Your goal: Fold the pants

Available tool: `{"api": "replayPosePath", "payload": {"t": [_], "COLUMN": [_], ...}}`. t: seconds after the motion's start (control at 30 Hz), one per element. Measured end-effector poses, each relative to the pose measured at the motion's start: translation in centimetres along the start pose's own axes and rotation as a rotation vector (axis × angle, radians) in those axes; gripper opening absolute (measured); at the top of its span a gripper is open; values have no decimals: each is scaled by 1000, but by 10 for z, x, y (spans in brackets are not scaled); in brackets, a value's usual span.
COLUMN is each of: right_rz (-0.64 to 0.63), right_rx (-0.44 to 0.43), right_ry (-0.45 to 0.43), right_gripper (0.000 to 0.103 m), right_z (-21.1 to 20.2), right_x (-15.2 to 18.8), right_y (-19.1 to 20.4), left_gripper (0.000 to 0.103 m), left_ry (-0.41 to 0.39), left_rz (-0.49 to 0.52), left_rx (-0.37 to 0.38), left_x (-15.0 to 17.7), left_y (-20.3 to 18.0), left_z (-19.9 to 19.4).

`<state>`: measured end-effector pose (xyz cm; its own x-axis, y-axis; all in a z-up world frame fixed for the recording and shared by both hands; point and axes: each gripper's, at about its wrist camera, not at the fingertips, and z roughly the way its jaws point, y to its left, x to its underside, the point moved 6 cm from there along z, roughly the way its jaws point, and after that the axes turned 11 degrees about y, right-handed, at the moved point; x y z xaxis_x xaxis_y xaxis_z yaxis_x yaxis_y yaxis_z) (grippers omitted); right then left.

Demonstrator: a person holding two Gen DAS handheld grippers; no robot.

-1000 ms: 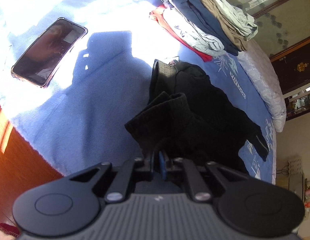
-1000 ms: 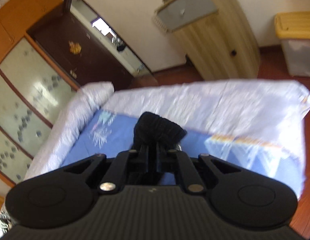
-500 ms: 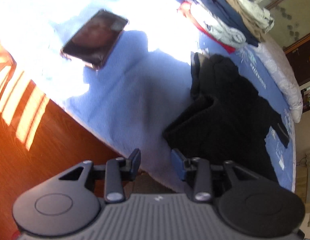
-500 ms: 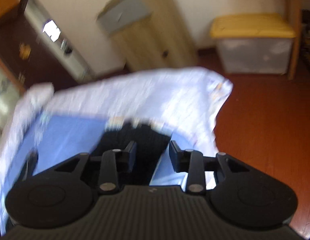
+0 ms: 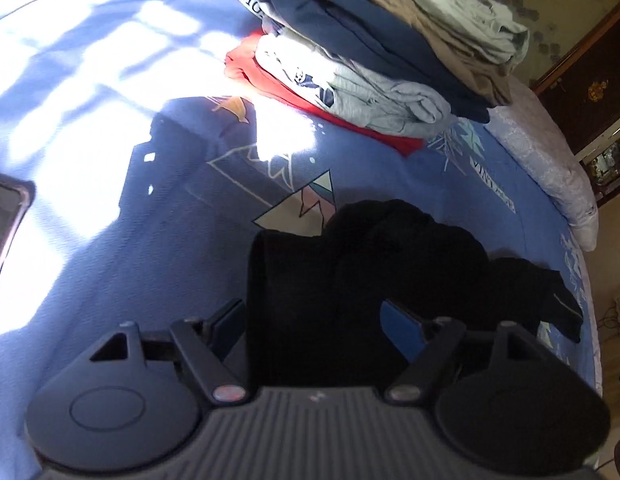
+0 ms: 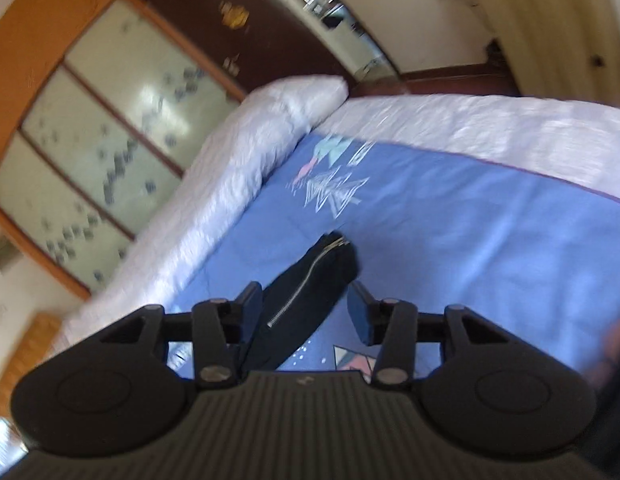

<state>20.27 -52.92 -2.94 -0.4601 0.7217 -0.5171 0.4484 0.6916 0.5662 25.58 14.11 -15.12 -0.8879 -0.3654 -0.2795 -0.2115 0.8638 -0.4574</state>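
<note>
Only the left view shows the stack of folded cotton clothes (image 5: 374, 60) behind the crumpled black knit pants (image 5: 390, 264). Meanwhile the right view alone catches their silver zipper (image 6: 305, 280) on the blue printed bedsheet (image 6: 470, 232). Both the left gripper (image 5: 314, 320) and right gripper (image 6: 305, 308) are opening, pants between their jaws, unpressed.

The blue bedsheet (image 5: 450, 184) carries printed letters near the geometric patterns, but they are cut off and turned, so no full word can be read. No other text is readable.

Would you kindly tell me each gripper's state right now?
Left gripper: opening, black pants between the jaws, not gripped.
Right gripper: opening, pants between the jaws, not gripped.
</note>
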Motion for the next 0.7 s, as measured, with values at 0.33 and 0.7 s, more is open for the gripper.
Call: {"api": "replayPosePath", "payload": {"t": [0.33,0.7], "right_rz": [-53,-148], "right_rx": [27,351], "right_ry": [182,440], "right_gripper": [51,49], "right_z": [158,251], "right_x": [-40,-12], "right_y": [67,115], "left_gripper": [33,29], "left_ry": [15,32], "left_rz": [62,7], "left_rx": [-62,-22], "left_x": [1,-2], "left_y": [-16,-7], "left_z": [38,36]}}
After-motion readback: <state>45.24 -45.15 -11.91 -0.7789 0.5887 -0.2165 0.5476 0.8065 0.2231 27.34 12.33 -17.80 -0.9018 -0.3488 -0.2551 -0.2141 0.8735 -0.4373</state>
